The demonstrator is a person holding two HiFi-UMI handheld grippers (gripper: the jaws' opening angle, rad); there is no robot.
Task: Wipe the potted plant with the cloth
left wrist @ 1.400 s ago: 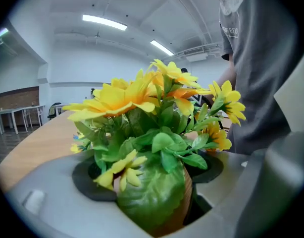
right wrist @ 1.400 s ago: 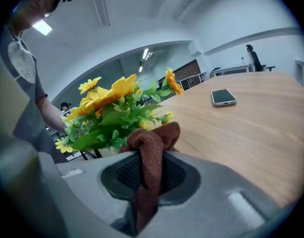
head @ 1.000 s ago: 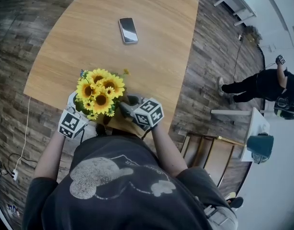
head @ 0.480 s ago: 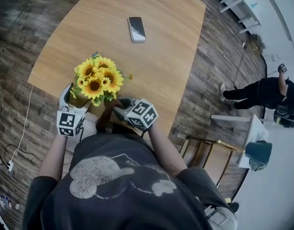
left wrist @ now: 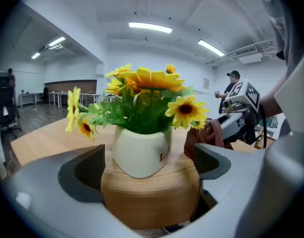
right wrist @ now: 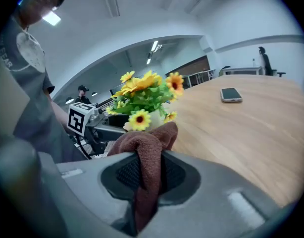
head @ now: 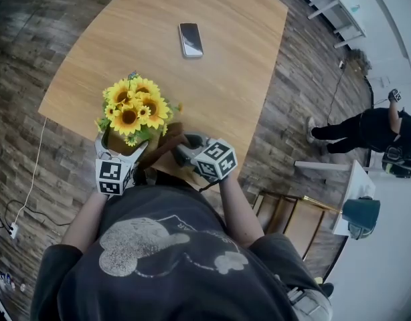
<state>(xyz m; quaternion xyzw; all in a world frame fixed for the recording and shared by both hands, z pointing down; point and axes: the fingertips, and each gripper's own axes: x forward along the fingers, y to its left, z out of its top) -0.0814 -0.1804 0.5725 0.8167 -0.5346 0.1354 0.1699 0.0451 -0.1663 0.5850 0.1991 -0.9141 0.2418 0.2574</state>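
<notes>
Table [head: 245, 79]: a light wooden top; the work is at its near edge, just in front of the person.
Potted plant [head: 133, 109]: yellow artificial sunflowers in a white pot, upright at the near edge toward the left corner, on a round wooden stand [left wrist: 149, 195].
Left gripper [head: 120, 151]: jaws spread wide, one on each side of the wooden stand. They have just been opening, and the pads do not seem to be pressing on it.
Right gripper [right wrist: 149, 175]: clamped on the cloth, just to the right of the pot.
Cloth [right wrist: 147, 148]: brown, folded over the jaw tips in a bunched hump that faces the flowers, close to the pot. None of the views shows whether it touches.
Phone [head: 190, 40]: flat on the table toward the far edge, well apart from the plant.
Step in hand: likely the wipe itself, with the cloth at the pot's right side.
Next move: probably press the hump onto the pot wall and rub. The left jaws would need to close on the stand first, so the light pot does not slide or tip.
</notes>
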